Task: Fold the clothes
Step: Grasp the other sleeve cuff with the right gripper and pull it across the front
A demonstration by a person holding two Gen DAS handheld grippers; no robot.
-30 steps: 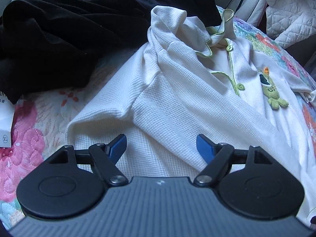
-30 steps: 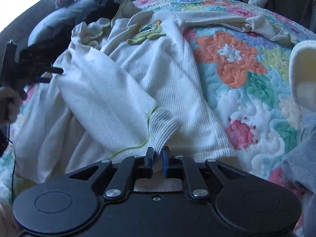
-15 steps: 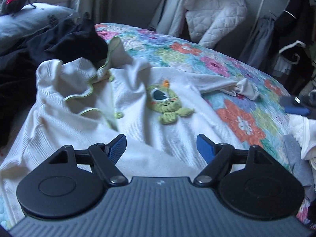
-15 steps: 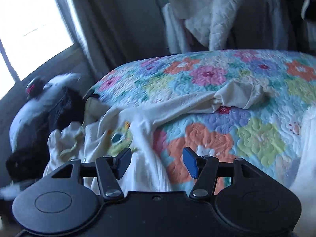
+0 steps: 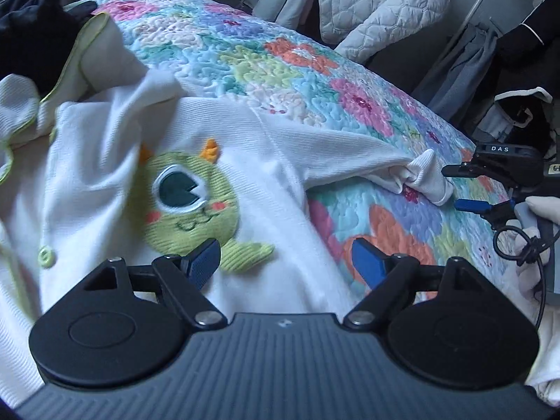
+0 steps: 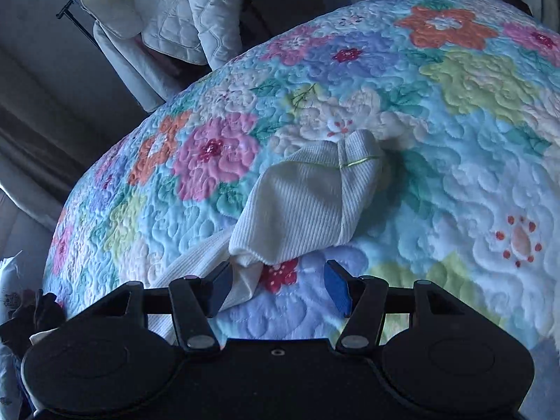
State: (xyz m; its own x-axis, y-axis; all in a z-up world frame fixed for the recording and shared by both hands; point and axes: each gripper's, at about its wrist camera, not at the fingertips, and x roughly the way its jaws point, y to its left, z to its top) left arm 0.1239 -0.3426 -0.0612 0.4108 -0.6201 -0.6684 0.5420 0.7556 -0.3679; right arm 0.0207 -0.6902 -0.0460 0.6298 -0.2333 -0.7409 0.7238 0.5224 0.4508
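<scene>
Both grippers have swung rightward across the bed since half a second ago, so the monster patch now fills the lower left of the left wrist view and the cuff sits close in the right wrist view. At the upper left of the left view, dark clothes (image 5: 31,31) cover part of the white top's (image 5: 105,189) collar, and the top's lower hem is cut off behind the left gripper (image 5: 285,260), whose jaws stand wide apart with nothing between them, over the green monster patch (image 5: 190,206). From the body, the sleeve (image 5: 336,154) runs rightward across the floral quilt (image 5: 280,59), its long axis pointing at the frame's right edge and ending in a bunched cuff (image 5: 425,176). Open quilt lies above and below the sleeve. At the far right, the right gripper (image 5: 462,187) hovers just beside the cuff, jaws apart; the hand holding it is partly cut off. In the right view the cuff (image 6: 308,206) lies between and just beyond the blue fingertips (image 6: 337,288), ungripped, with bare quilt to its right.
</scene>
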